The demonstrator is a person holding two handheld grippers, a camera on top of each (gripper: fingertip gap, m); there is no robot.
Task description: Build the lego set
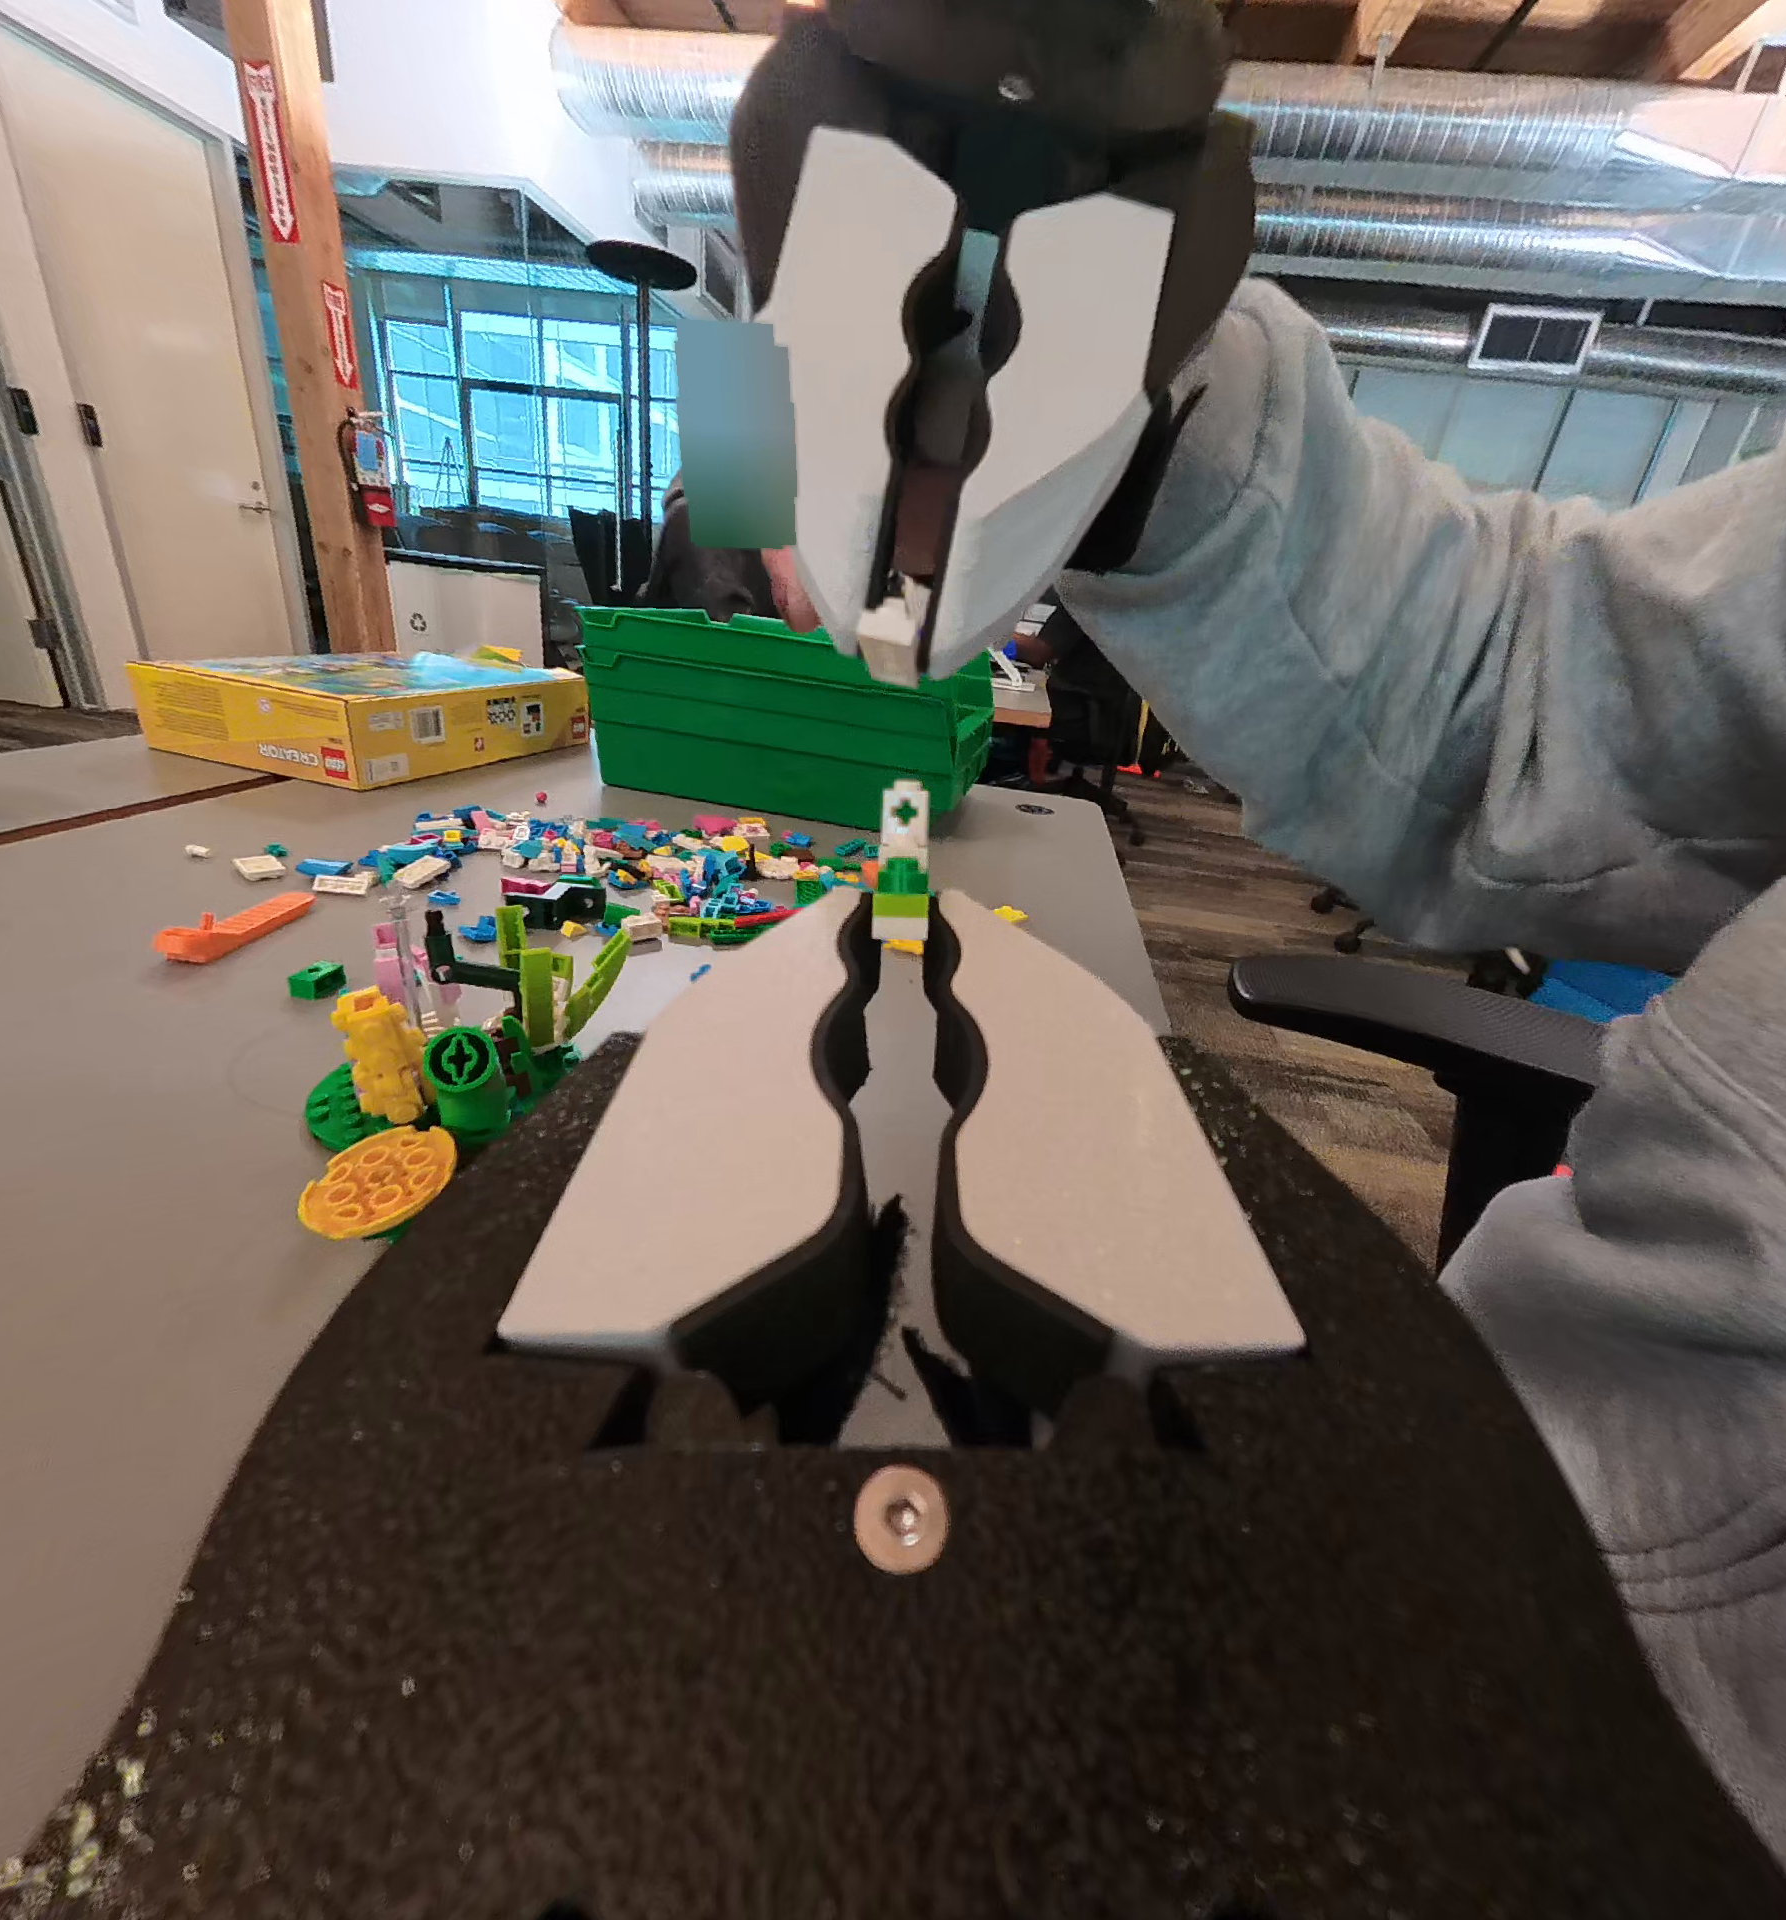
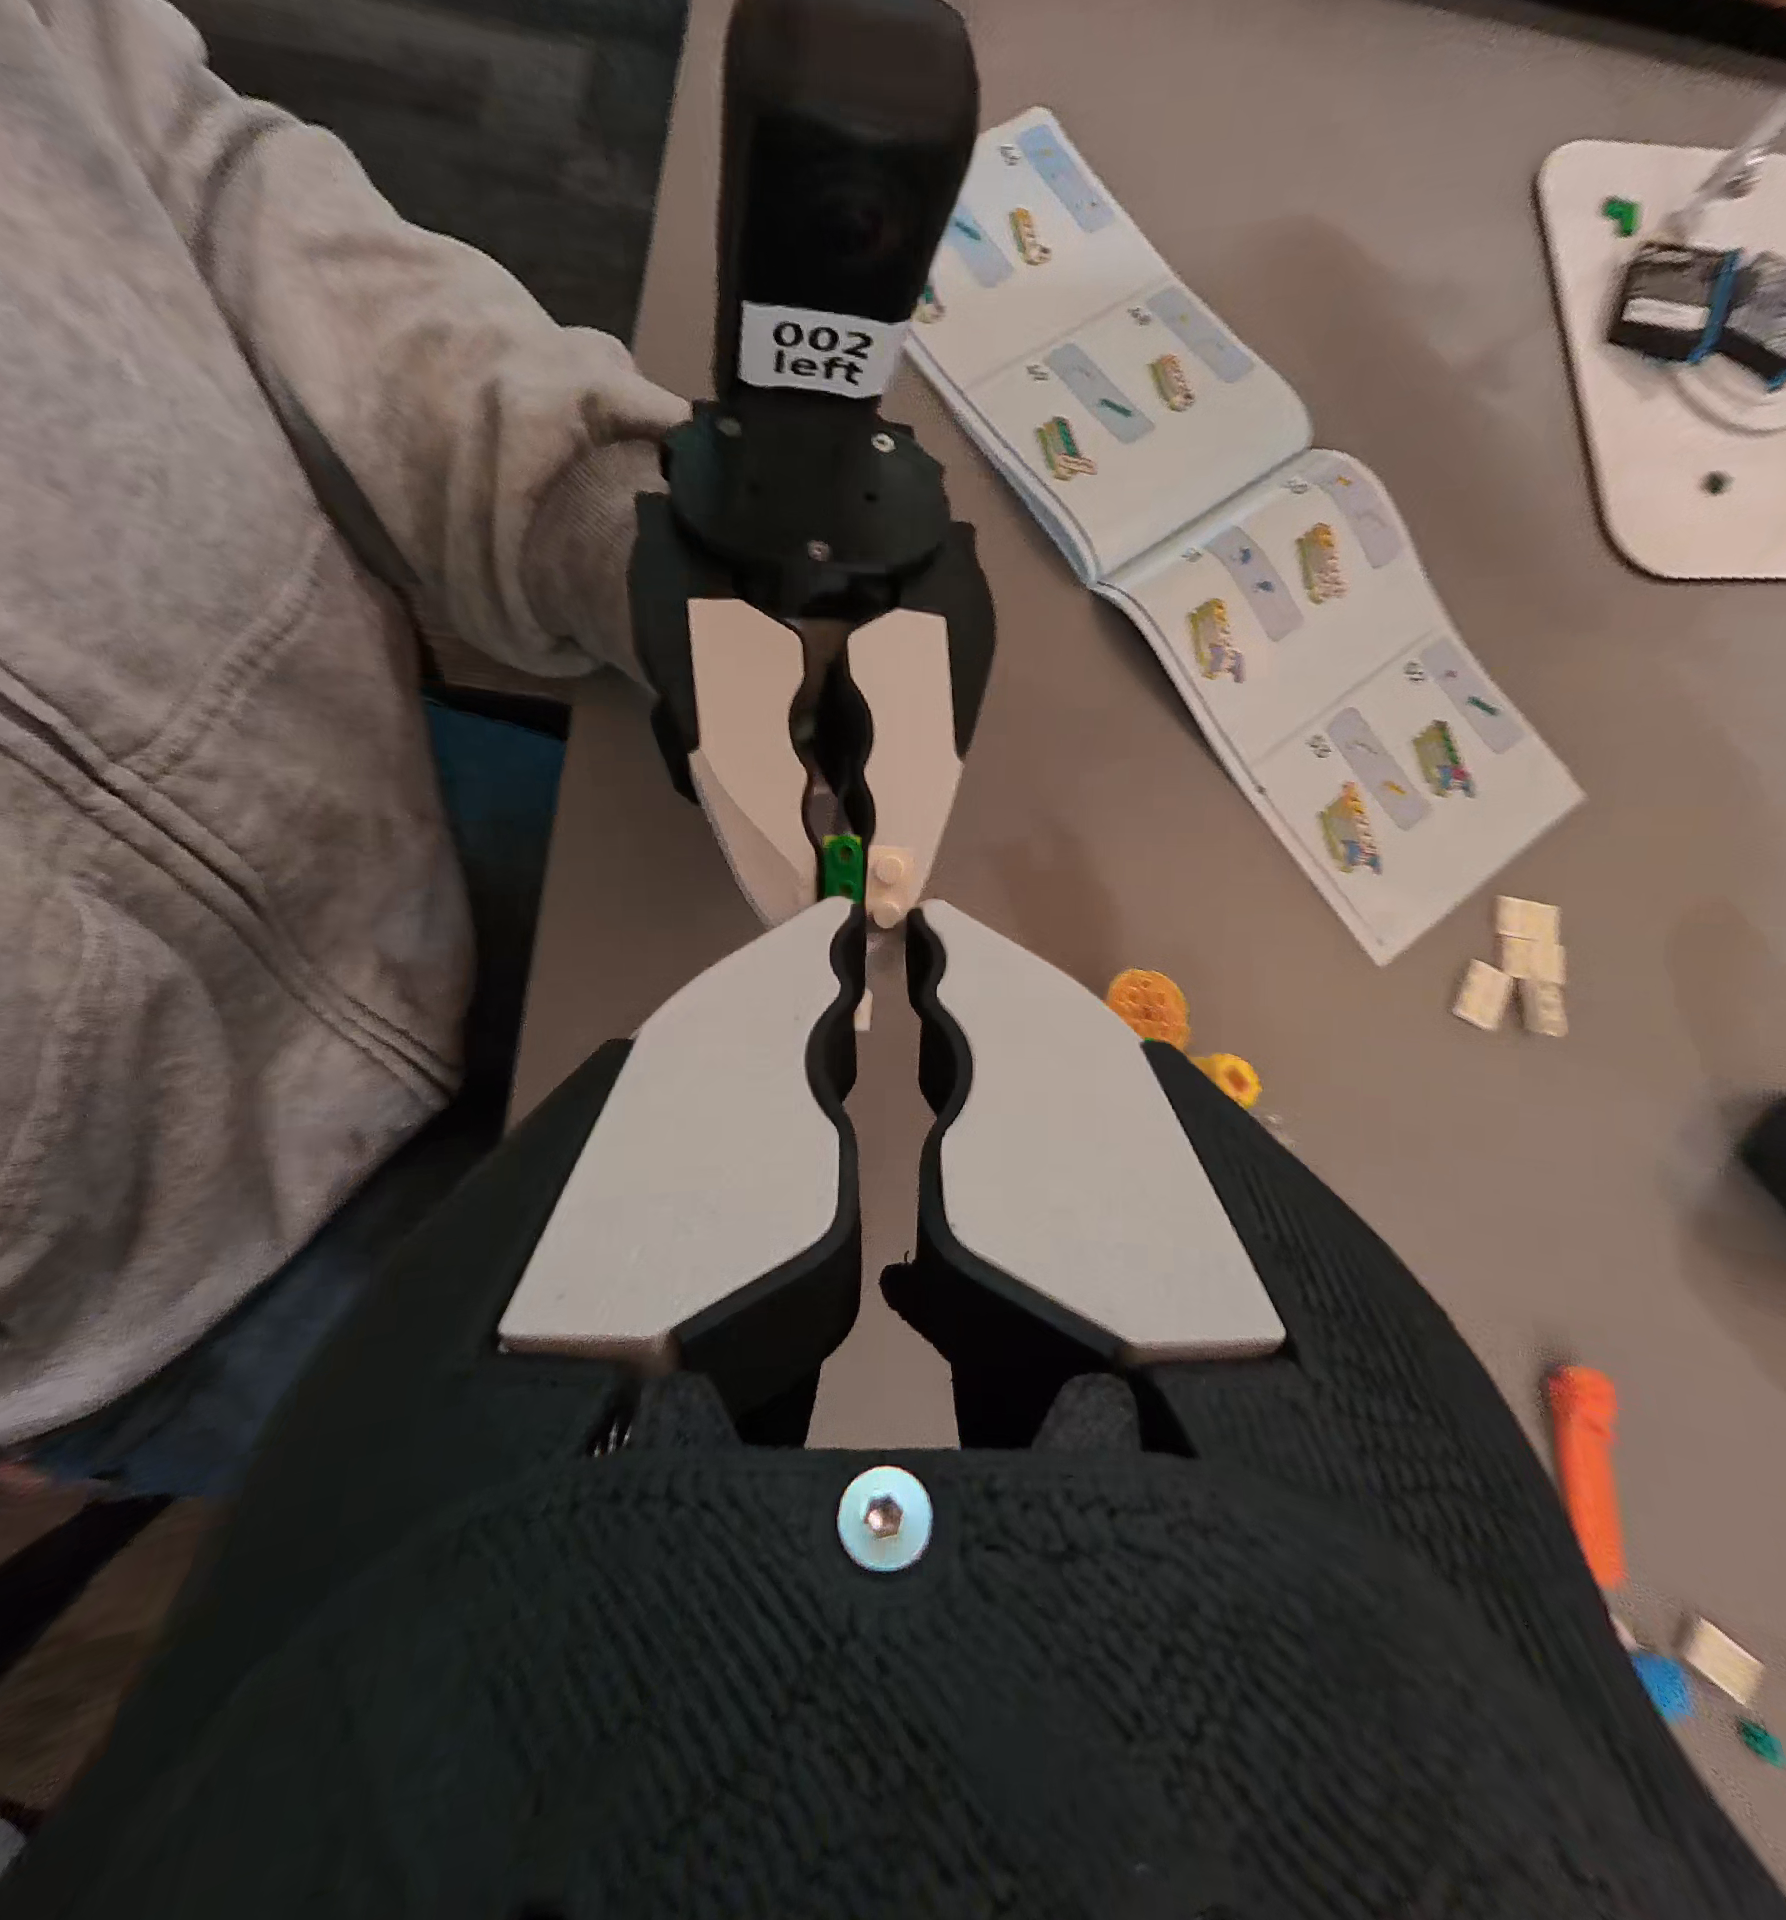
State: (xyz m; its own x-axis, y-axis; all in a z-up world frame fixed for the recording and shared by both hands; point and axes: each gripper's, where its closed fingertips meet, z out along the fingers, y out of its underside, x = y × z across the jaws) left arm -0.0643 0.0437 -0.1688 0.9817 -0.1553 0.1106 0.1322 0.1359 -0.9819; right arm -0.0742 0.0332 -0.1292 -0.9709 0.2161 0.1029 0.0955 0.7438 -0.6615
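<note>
Printed yellow box [image 1: 349,717], red signs [image 1: 271,145] on post [image 1: 302,343], white label [image 2: 811,353] on left hand-held gripper [image 2: 853,883]

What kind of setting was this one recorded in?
Most likely an open-plan office or lab workspace: exposed silver ducts overhead, glass partition walls, a wheeled office chair, and a grey table strewn with toy bricks.

White walls and a closed door [image 1: 130,416] are seen at the upper left of the frame, beside a wooden post [image 1: 307,343]. Large windows [image 1: 525,416] are lit by daylight behind it. Silver ducts [image 1: 1491,156] are run under ceiling beams. Wood-patterned flooring [image 1: 1253,935] is laid at right.
</note>
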